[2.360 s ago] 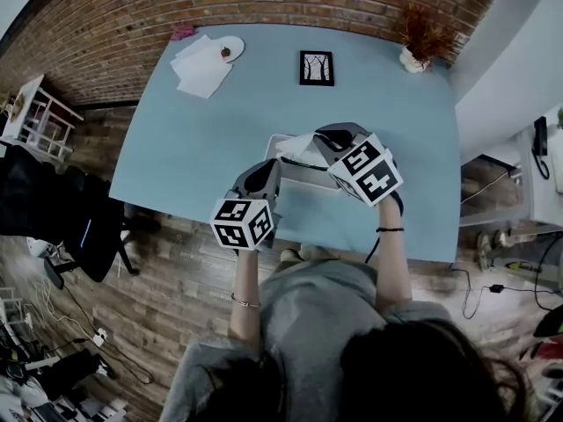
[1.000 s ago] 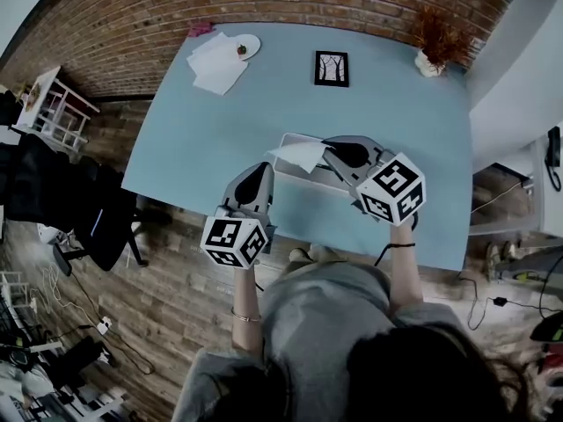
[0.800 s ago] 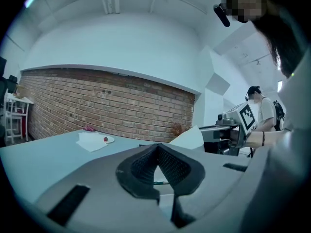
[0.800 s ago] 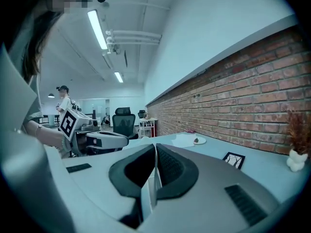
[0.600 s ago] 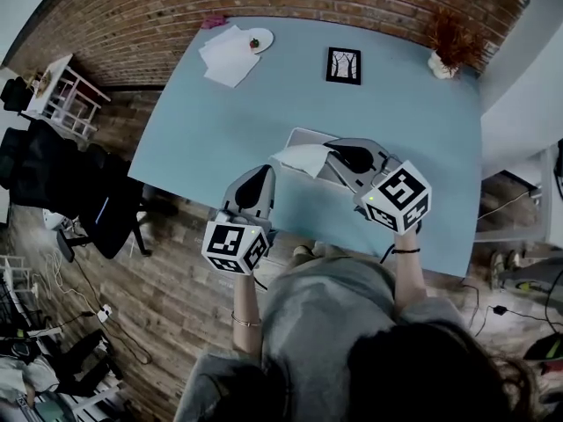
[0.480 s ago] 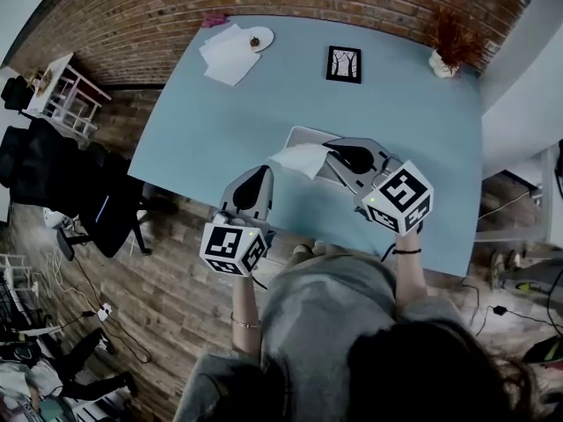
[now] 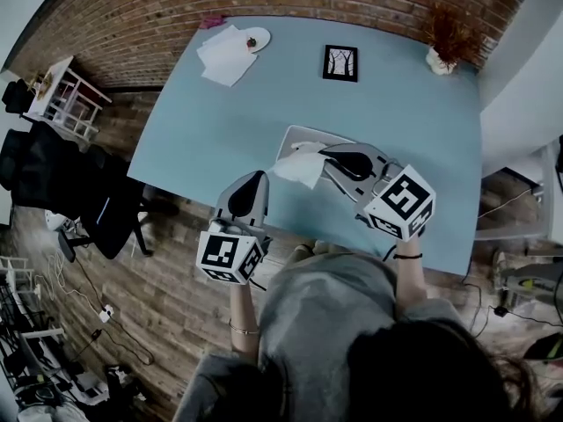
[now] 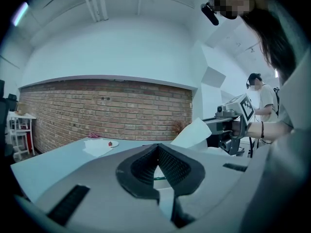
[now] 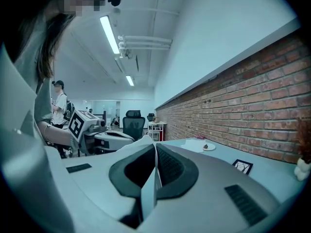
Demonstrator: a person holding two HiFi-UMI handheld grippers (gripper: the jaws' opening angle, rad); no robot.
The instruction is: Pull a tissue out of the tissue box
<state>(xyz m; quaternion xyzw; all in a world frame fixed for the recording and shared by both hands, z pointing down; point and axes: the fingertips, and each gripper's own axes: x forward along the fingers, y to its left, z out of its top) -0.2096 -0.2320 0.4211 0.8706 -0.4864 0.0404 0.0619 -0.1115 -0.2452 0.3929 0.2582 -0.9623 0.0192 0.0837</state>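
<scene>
The tissue box [image 7: 297,134] lies near the front of the light blue table [image 7: 220,121], partly hidden. A white tissue [image 7: 297,167] hangs just above and in front of it, with my right gripper [image 7: 324,155] shut on it. In the right gripper view the tissue [image 9: 139,141] sticks out past the closed tips of the right gripper [image 9: 154,147]. My left gripper [image 7: 255,176] hovers over the table's front edge, left of the tissue, jaws together and empty. The left gripper view shows its tips [image 8: 156,147] meeting, with the tissue [image 8: 192,134] and right gripper [image 8: 232,125] off to the right.
At the table's far side lie white paper sheets [image 7: 224,55], a small plate [image 7: 256,39], a framed picture [image 7: 340,62] and a dried plant in a vase [image 7: 440,53]. A black office chair [image 7: 62,196] and a white shelf [image 7: 57,99] stand left of the table.
Both grippers have drawn slightly back toward the person. The tissue in the right gripper has come further off the box, and more of the box's top shows.
</scene>
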